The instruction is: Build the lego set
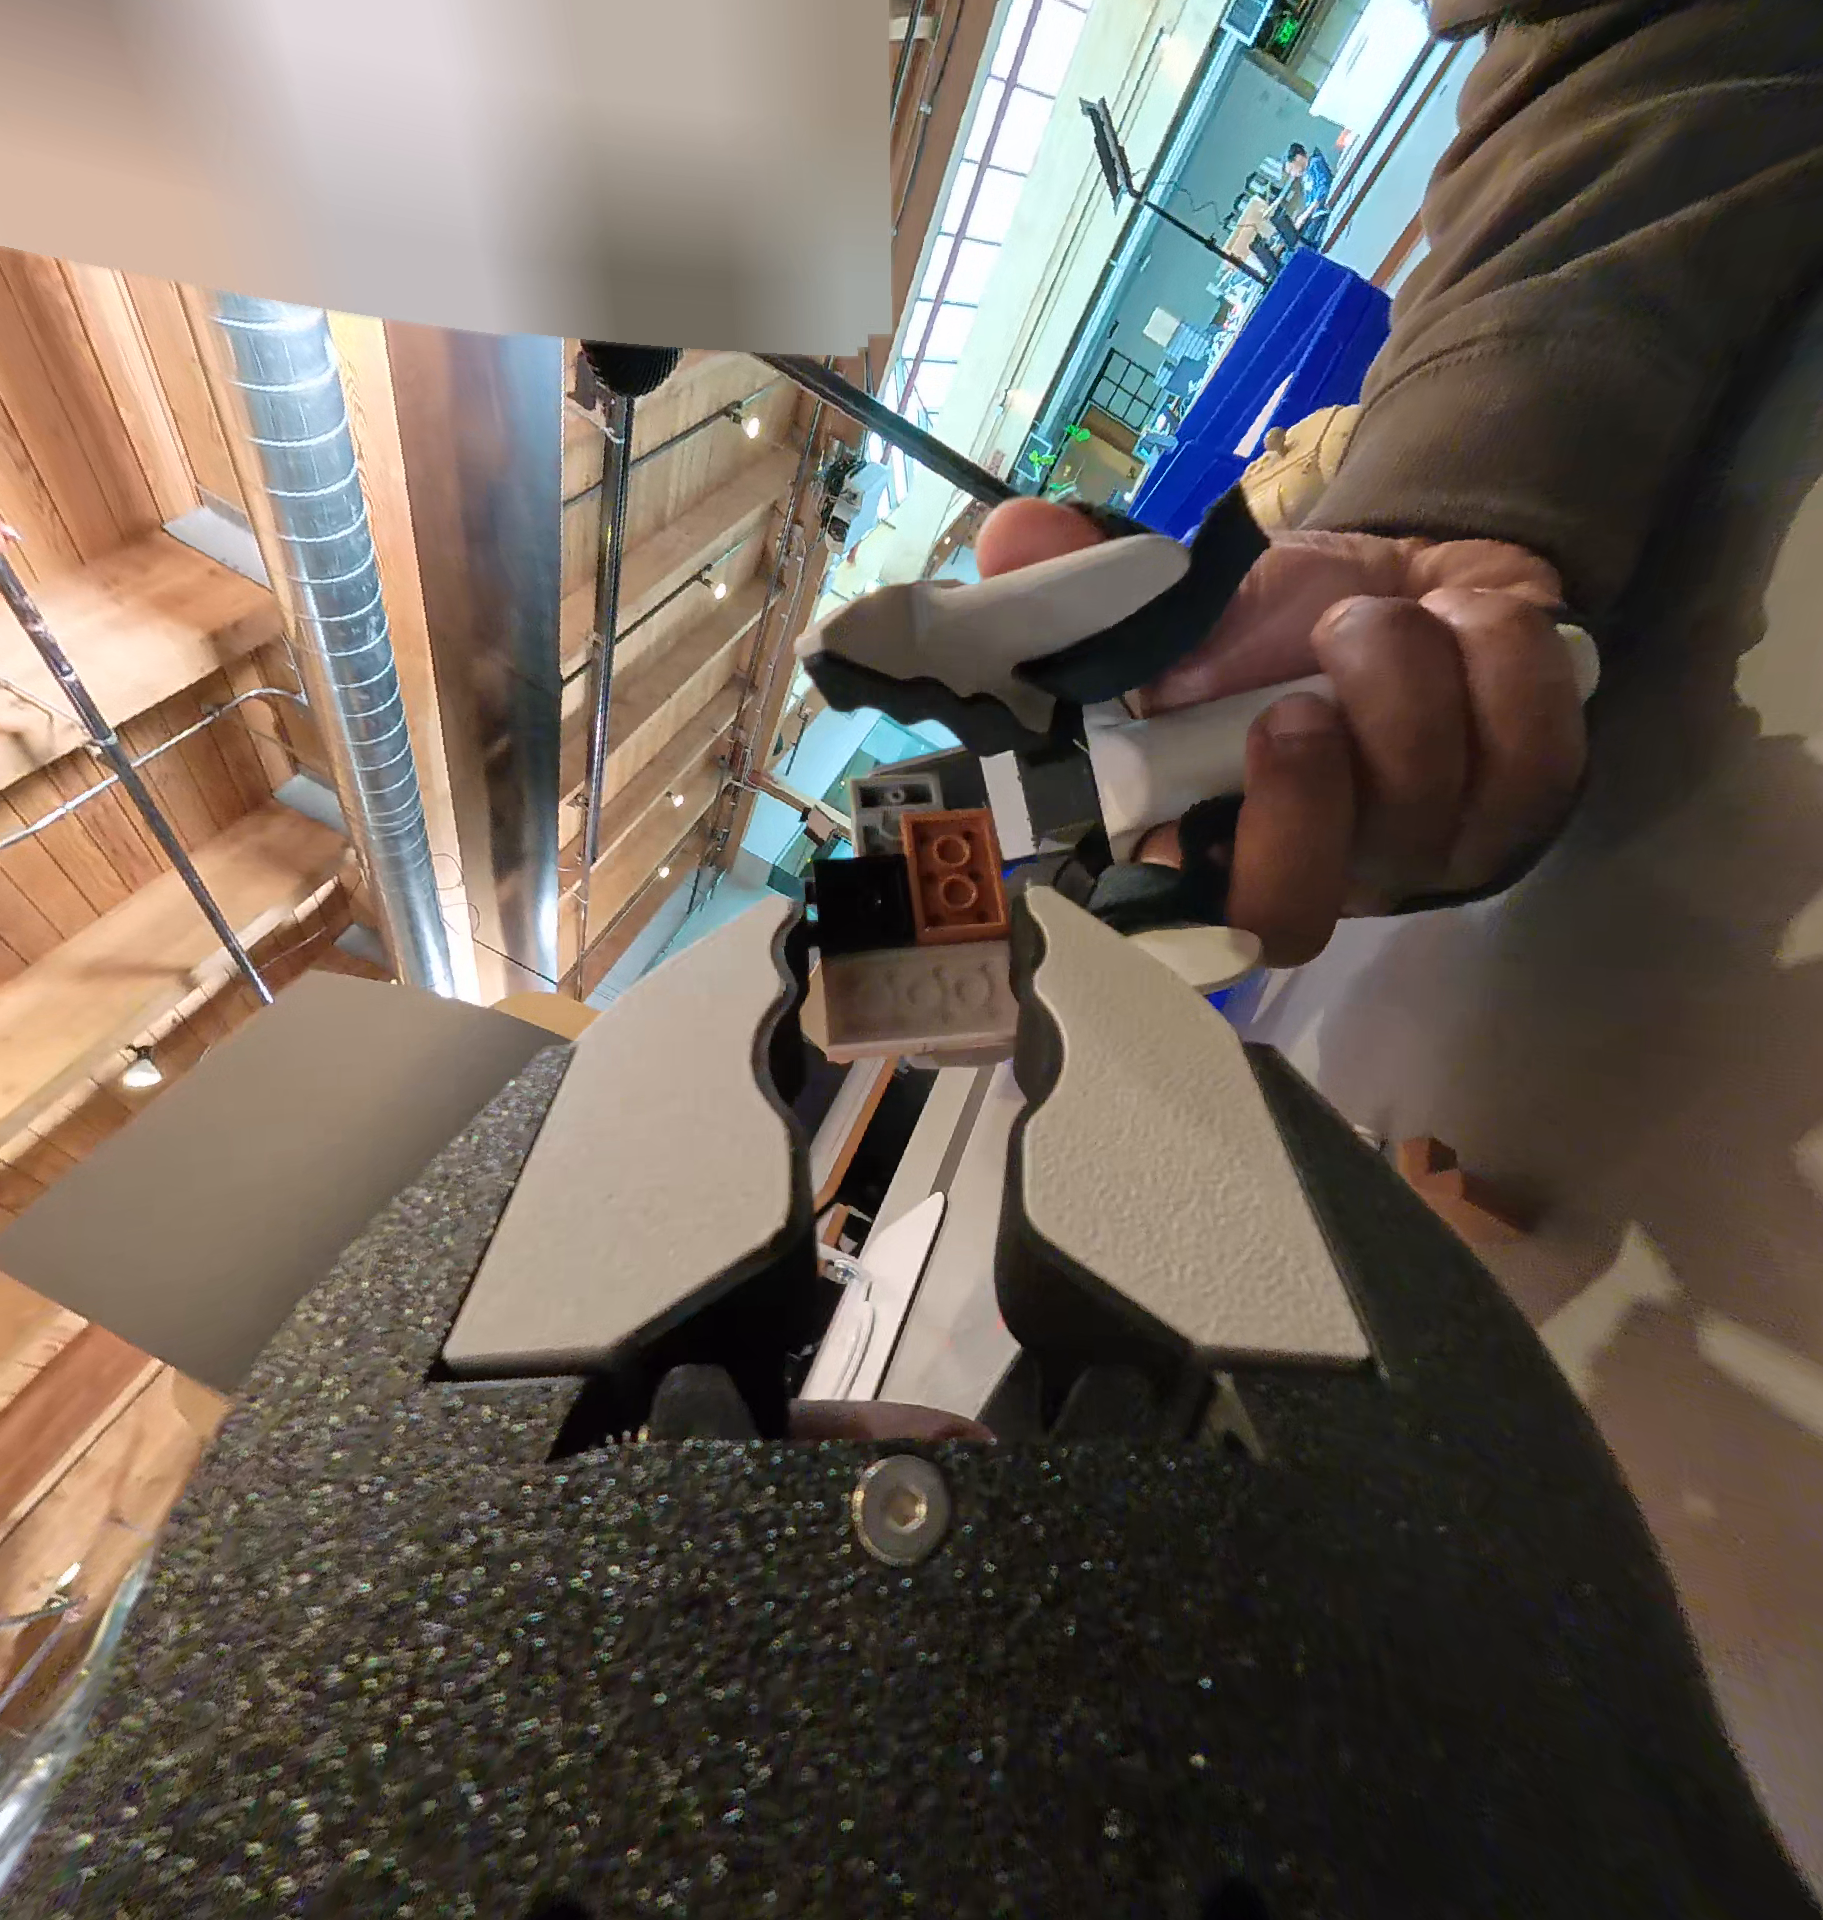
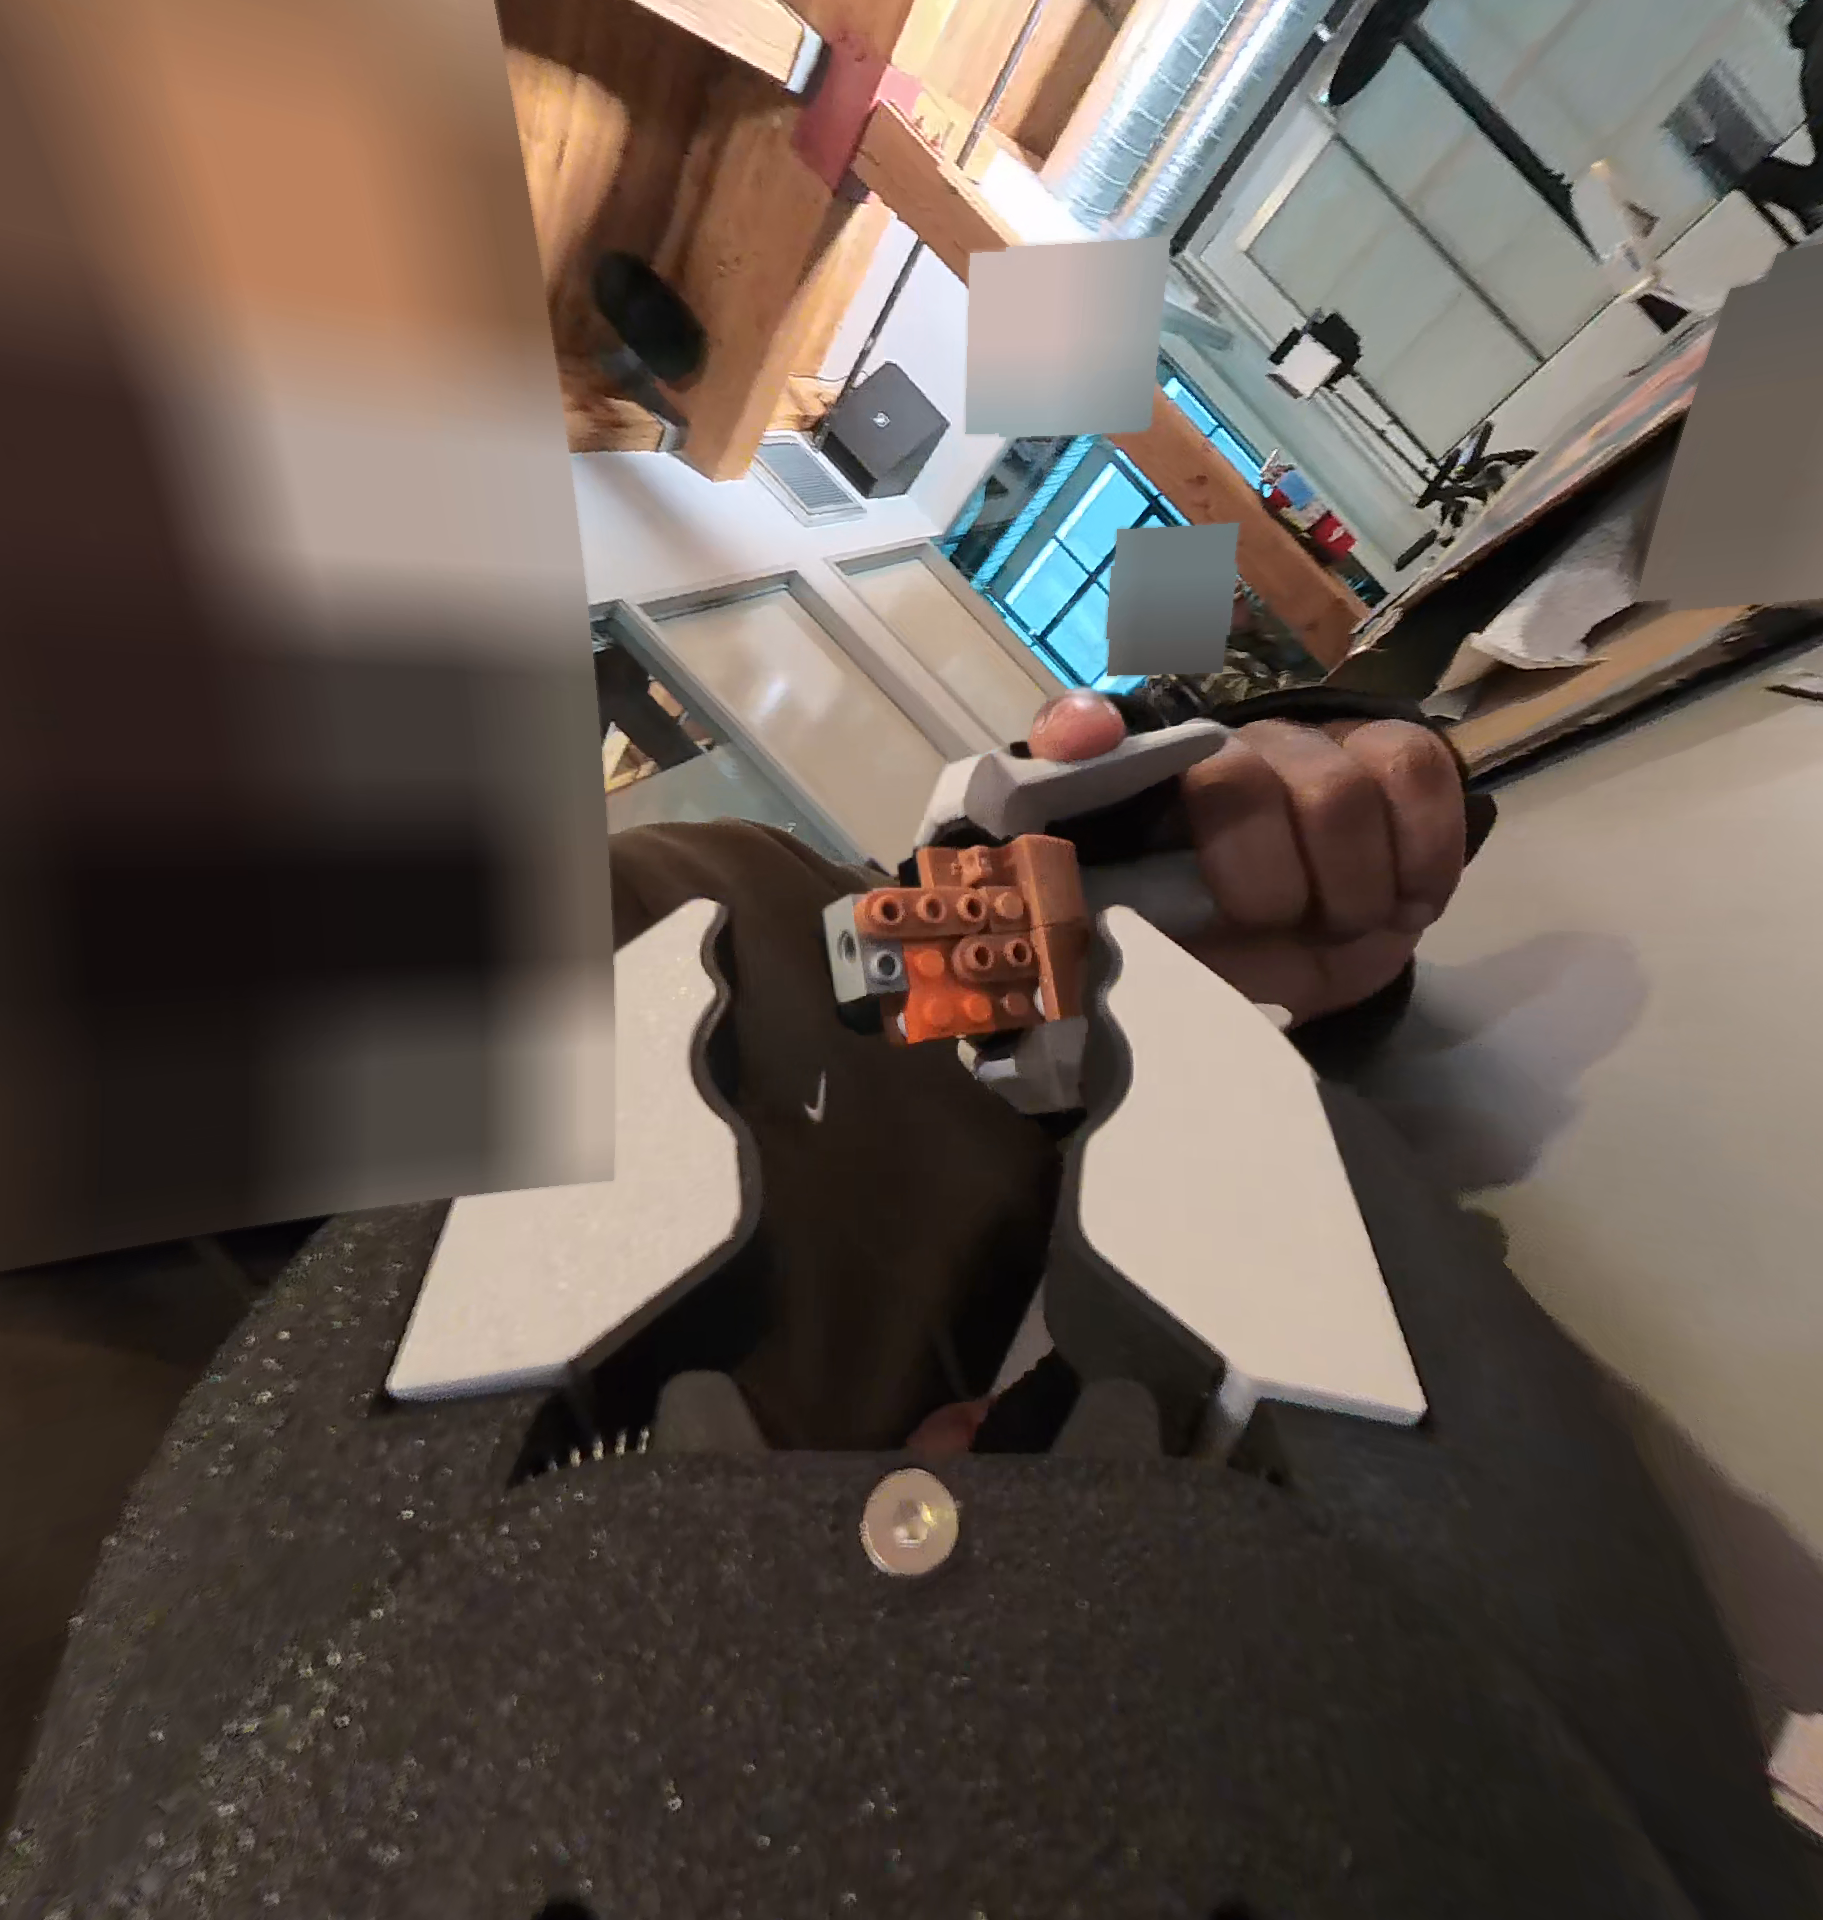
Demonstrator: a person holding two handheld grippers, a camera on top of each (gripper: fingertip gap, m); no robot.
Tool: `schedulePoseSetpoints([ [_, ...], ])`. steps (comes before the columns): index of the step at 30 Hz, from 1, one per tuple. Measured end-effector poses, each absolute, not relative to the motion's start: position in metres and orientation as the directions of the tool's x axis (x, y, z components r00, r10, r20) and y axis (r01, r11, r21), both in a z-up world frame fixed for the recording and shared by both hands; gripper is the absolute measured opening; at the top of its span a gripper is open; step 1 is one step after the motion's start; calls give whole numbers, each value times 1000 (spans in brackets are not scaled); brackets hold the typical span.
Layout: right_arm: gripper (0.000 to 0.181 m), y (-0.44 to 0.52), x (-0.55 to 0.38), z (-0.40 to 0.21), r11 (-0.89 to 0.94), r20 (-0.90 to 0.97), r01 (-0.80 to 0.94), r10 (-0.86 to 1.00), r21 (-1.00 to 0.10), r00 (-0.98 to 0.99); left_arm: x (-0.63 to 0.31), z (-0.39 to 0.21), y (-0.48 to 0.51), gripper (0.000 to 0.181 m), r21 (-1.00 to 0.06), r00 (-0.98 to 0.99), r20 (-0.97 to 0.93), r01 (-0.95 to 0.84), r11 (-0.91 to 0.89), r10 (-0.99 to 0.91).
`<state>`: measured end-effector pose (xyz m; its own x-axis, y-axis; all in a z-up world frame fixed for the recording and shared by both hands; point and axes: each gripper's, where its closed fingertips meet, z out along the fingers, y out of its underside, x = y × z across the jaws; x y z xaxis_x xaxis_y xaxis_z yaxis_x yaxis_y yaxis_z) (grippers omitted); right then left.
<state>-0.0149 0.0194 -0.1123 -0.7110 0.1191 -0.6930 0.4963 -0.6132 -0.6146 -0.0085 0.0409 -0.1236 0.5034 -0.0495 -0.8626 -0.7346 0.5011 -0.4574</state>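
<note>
A: Left wrist view first; what do the left tongs [image 1: 909,940] have?

B: They are pinching a small lego build [image 1: 912,935] at their far tips; a pale grey plate [image 1: 922,1000] spans the gap from one fingertip to the other, with a black brick [image 1: 863,906] and a brown two-stud brick [image 1: 952,878] above it, and a grey piece [image 1: 891,805] at the far end.

A: And beyond it?

B: The right tongs [image 1: 948,675] come in from the right, held by a hand [image 1: 1395,748] in a brown sleeve [image 1: 1613,312]; they hover just above the far end of the build; from this side I cannot tell how far their fingers stand apart. Behind all that, a wooden ceiling [image 1: 107,520] with a silver duct [image 1: 335,623].

A: Now the right wrist view.

B: The right tongs [image 2: 912,961] are spread wide, with nothing between their fingers; the build [image 2: 964,951] sits just past their tips, nearer the right finger; here it shows brown studded bricks [image 2: 948,914] over an orange plate [image 2: 954,1003], with a grey piece [image 2: 855,956] on its left end.

A: Who holds it there?

B: The left tongs [image 2: 1000,935], clamped on the build from above and below, in a closed hand [image 2: 1322,842] at the right; a pale counter [image 2: 1665,987] lies at the right edge, and a dark brown garment [image 2: 865,1195] fills the gap near the camera.
</note>
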Motion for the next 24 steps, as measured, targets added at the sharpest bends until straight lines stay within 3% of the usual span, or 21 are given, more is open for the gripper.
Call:
schedulePoseSetpoints([
  [19,61,-2,8,-109,-529,-678,631,-133,-568,-723,19,-112,22,37,-346,449,-893,-713,610,18],
  [24,58,-5,9,-110,-525,-680,624,-111,-579,-725,20,-114,22,37,-346,445,-895,-711,612,11],
])
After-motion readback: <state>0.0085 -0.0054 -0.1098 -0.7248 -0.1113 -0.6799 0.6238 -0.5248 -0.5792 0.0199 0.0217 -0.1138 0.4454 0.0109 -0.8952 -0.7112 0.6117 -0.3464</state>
